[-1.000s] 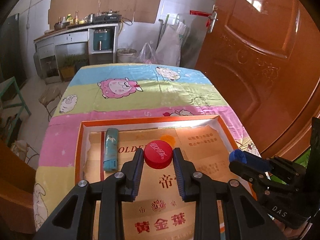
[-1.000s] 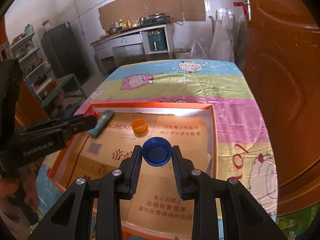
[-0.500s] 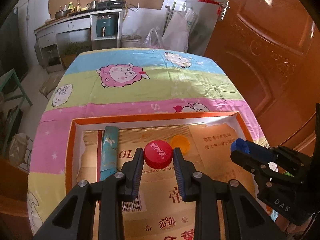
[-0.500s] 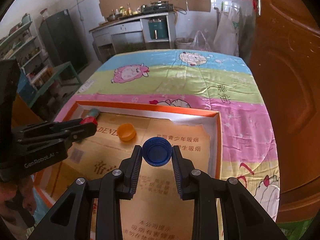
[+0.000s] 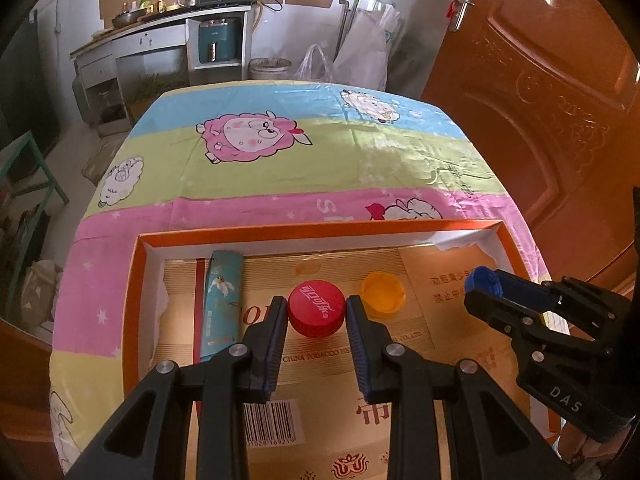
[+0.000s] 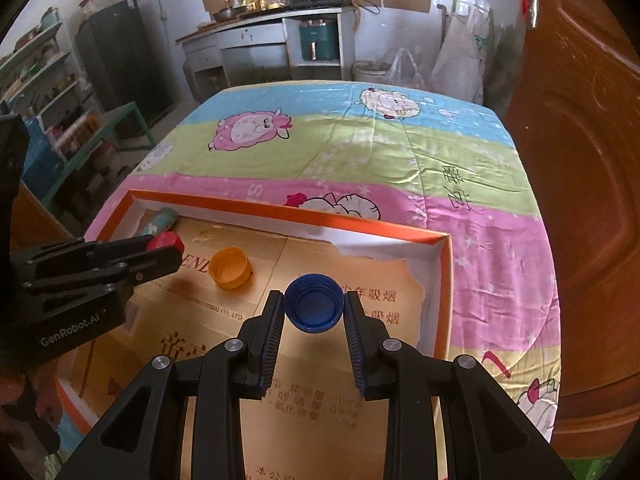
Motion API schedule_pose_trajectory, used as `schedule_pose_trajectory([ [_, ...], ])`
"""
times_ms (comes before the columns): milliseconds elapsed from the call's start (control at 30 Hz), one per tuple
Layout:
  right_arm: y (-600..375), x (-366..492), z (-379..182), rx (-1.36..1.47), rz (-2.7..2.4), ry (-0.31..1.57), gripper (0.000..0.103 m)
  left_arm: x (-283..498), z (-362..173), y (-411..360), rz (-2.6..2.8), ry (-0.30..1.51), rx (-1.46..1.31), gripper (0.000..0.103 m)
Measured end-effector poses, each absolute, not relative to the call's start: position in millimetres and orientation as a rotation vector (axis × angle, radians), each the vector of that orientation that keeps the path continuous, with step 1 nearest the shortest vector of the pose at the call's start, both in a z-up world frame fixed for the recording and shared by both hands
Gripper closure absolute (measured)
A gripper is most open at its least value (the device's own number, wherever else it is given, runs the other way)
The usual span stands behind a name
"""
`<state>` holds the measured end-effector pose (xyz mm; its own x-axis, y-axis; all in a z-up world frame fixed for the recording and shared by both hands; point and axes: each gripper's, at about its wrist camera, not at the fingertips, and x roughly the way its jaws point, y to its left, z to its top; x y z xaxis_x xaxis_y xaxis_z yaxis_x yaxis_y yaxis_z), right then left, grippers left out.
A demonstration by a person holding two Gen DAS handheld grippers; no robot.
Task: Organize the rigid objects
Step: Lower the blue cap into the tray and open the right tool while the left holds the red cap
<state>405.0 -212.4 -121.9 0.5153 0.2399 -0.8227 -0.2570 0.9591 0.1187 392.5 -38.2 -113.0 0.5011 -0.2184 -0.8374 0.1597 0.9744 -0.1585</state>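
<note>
The left gripper [image 5: 316, 316] has its ribbed jaws clamped on a round red plastic cap [image 5: 316, 309], and the right gripper [image 6: 314, 312] pinches a ridged blue cap [image 6: 314, 309] open side up. Both hang over the shallow orange-rimmed cardboard tray [image 5: 320, 227] on the counter, nearer its far wall than a second ago, and an orange cap [image 5: 383, 292] and a slim teal packet [image 5: 221, 304] lie inside.

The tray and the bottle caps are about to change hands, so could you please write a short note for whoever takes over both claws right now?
Left claw: shut on the red cap, printed top facing up, held over the orange tray.
Right claw: shut on the blue cap, hollow side facing up, also over the tray, towards its right end.
In the tray already: the orange cap, hollow side up, and a teal tube lying along the left wall.
Done: both caps picked up and brought over the tray.
Left: set the red and blue caps down, probably near the orange one, then open both claws.
</note>
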Motion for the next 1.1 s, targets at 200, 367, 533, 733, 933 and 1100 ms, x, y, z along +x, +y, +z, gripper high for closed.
schedule_pose_trajectory([
  [200,-209,409,-125,-0.027,0.296,0.994,0.072,394,-117,-39,-0.229,1.029,-0.059,0.073],
  [367,-209,411,-129,-0.025,0.294,1.006,0.072,396,-119,-41,-0.228,1.033,-0.055,0.073],
  [533,-210,414,-132,-0.026,0.292,1.015,0.072,398,-123,-42,-0.231,1.039,-0.055,0.073],
  [733,-208,418,-138,-0.032,0.292,1.027,0.072,402,-129,-42,-0.229,1.055,-0.051,0.073],
  [933,-207,418,-142,-0.049,0.293,1.03,0.072,401,-130,-42,-0.236,1.048,-0.042,0.072],
  [1100,-206,418,-143,-0.064,0.291,1.024,0.072,401,-130,-40,-0.259,1.038,-0.052,0.072],
])
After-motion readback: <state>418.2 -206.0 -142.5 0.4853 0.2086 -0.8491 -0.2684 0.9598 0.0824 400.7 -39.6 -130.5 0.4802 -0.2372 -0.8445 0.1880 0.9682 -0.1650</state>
